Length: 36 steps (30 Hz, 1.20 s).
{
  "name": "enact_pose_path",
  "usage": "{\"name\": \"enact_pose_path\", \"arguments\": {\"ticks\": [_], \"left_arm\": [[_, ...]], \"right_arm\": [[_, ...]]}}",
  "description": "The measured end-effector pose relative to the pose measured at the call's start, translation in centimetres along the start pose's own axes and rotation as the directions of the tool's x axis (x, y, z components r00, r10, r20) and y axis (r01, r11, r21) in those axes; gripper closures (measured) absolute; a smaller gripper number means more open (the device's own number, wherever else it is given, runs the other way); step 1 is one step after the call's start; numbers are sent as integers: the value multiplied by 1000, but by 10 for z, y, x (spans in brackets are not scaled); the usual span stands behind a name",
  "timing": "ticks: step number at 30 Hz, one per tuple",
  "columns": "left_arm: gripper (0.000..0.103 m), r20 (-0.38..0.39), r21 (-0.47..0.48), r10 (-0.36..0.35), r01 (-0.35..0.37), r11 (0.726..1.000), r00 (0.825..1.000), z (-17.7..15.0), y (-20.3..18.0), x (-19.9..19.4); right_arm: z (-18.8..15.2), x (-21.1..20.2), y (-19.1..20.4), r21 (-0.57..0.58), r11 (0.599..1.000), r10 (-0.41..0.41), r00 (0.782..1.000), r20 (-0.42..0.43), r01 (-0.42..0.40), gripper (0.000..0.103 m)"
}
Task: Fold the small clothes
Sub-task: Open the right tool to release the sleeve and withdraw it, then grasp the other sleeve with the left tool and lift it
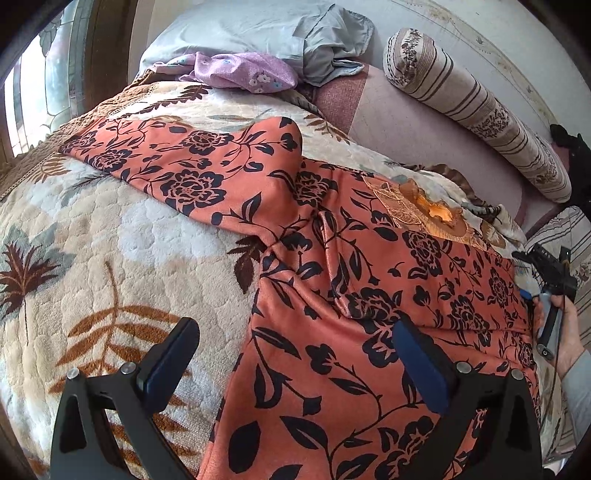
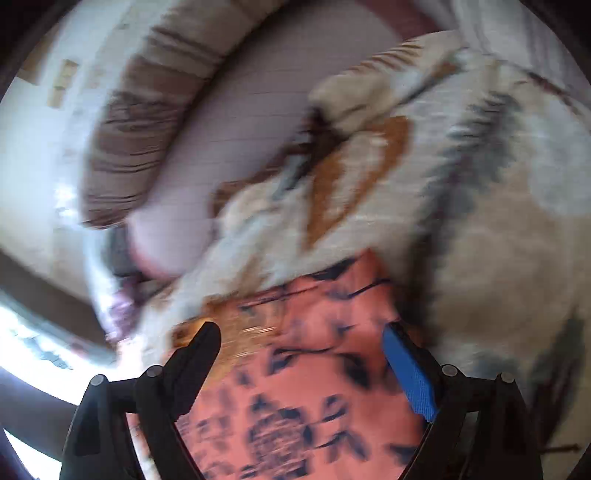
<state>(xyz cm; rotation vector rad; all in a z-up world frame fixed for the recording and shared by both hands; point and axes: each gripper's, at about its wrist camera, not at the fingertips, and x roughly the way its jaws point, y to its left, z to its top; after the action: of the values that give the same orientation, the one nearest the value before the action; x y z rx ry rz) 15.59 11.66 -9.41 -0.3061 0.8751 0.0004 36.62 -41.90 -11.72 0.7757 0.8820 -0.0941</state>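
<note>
An orange garment with a black flower print [image 1: 332, 277] lies spread on a floral blanket [image 1: 110, 240], one sleeve reaching to the far left. A gold embroidered neckline [image 1: 421, 214] sits near its right side. My left gripper [image 1: 295, 332] is open, low over the garment's left edge. My right gripper [image 2: 301, 336] is open over the garment [image 2: 314, 387] near the embroidered part [image 2: 240, 332]; this view is blurred. The right gripper's body and the hand holding it show at the right edge of the left wrist view [image 1: 550, 295].
A striped bolster [image 1: 476, 107] lies along the far right on a pink sheet [image 1: 406, 122]. A grey pillow [image 1: 277, 33] and a purple floral cloth [image 1: 243, 72] lie at the back. A window [image 1: 37, 92] is at the far left.
</note>
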Motion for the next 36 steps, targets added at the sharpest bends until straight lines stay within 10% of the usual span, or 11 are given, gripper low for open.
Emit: {"name": "enact_pose_path", "arguments": {"ticks": [2, 5, 11, 15, 23, 36], "left_arm": [[0, 8, -31, -1, 1, 1000, 1000, 1, 7, -2], [0, -3, -103, -31, 30, 994, 1000, 3, 18, -2], [0, -68, -243, -68, 50, 969, 995, -8, 48, 11], [0, -46, -244, -127, 112, 963, 991, -10, 54, 6], [0, 96, -463, -242, 258, 848, 966, 47, 128, -25], [2, 82, -659, 8, 49, 751, 997, 166, 286, 66]], "right_arm": [[-12, -19, -6, 104, 994, -40, 993, 111, 29, 19], [-51, -54, 39, -104, 994, -28, 988, 150, 44, 19], [-190, -102, 82, -363, 931, 83, 990, 112, -37, 15], [-251, -83, 65, -406, 914, 4, 997, 78, 27, 14], [-247, -76, 45, -340, 939, 65, 997, 37, -49, 8], [-248, -73, 40, -334, 937, 116, 993, 28, -100, 2]]}}
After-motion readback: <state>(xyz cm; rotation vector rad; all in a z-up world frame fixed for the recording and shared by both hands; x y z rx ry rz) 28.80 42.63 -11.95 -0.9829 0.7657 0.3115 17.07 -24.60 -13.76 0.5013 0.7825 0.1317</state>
